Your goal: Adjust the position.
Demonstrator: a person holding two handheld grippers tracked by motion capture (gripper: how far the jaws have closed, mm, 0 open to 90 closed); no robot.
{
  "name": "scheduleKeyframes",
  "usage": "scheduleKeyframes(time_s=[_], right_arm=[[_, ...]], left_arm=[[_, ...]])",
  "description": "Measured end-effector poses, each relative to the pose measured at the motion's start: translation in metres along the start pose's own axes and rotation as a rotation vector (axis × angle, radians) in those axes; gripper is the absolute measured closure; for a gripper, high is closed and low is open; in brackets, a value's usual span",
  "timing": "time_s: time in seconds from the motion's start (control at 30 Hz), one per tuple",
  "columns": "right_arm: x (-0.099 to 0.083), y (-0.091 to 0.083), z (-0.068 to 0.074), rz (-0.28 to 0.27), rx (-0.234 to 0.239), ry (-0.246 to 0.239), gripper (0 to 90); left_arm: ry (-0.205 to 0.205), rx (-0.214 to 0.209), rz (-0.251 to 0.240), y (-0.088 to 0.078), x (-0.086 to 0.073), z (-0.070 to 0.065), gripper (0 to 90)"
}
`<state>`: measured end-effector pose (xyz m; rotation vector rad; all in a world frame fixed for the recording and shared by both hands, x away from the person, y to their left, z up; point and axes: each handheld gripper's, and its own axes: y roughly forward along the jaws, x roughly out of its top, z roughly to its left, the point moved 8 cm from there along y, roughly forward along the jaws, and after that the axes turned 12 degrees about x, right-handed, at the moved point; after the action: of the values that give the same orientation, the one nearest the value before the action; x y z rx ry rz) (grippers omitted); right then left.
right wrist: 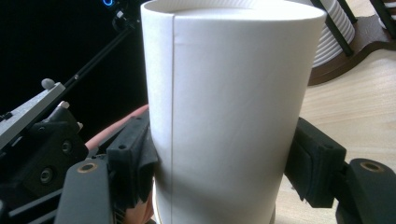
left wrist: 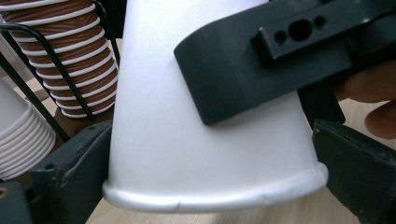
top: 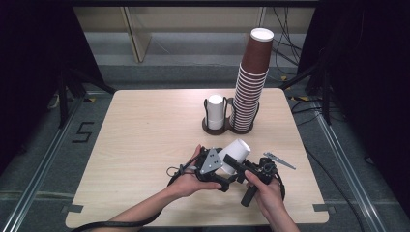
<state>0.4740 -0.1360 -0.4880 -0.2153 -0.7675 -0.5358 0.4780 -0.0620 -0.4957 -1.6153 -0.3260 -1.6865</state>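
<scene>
Tongs, right (right wrist: 219,172): clamped on the body of a white paper cup (top: 235,154), which I hold tilted above the near middle of the surface (top: 145,135), base pointing toward the two-ring cup holder (top: 227,126). Tongs, left (left wrist: 210,172): wide, one jaw just beside each side of the cup's rolled rim (left wrist: 215,198); whether the pads press I cannot tell. To do this well, I judge the left pair should close lightly, square across the rim, so the wall does not buckle. Pose: both hands low and close together, right hand (top: 268,191) under its handle, left hand (top: 186,181) turned inward.
</scene>
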Motion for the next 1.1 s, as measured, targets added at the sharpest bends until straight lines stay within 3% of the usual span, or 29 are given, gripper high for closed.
scheduleKeyframes(time_s=[0.2,0.4,0.57,0.6,0.67,0.77,0.8,0.9,0.93,1.1], right_arm=[[0.001,-0.001,0.000,-0.002,-0.009,0.000,30.3],[0.002,-0.002,0.002,0.008,-0.009,-0.003,21.6],[0.000,0.000,0.004,0.023,0.005,0.009,13.5],[0.000,0.000,0.003,0.036,-0.029,0.003,6.6],[-0.001,0.000,0.005,0.042,-0.013,0.016,5.1],[0.001,-0.002,0.005,0.049,-0.010,-0.004,3.3],[0.001,-0.004,0.003,0.057,-0.034,-0.003,3.3],[0.002,-0.007,0.005,0.065,-0.030,-0.004,3.3],[0.003,-0.008,0.004,0.079,-0.029,-0.048,3.4],[0.006,-0.015,0.002,0.145,-0.054,-0.143,4.4]], left_arm=[[-0.008,0.016,-0.012,-0.002,0.001,0.002,12.2],[-0.003,0.006,-0.024,-0.007,0.001,-0.001,22.4],[0.010,0.009,-0.027,-0.009,0.001,0.001,25.3],[0.012,0.013,-0.027,-0.009,0.001,0.003,25.6],[0.009,0.014,-0.031,-0.009,0.001,0.003,25.7],[-0.007,0.020,-0.034,-0.011,-0.001,0.005,25.9],[-0.007,0.025,-0.029,-0.012,-0.002,0.006,25.9],[0.010,0.031,-0.025,-0.015,-0.004,0.011,26.0],[0.012,0.032,-0.017,-0.016,-0.005,0.012,26.0],[0.034,0.047,0.000,-0.026,-0.009,0.022,26.0]])
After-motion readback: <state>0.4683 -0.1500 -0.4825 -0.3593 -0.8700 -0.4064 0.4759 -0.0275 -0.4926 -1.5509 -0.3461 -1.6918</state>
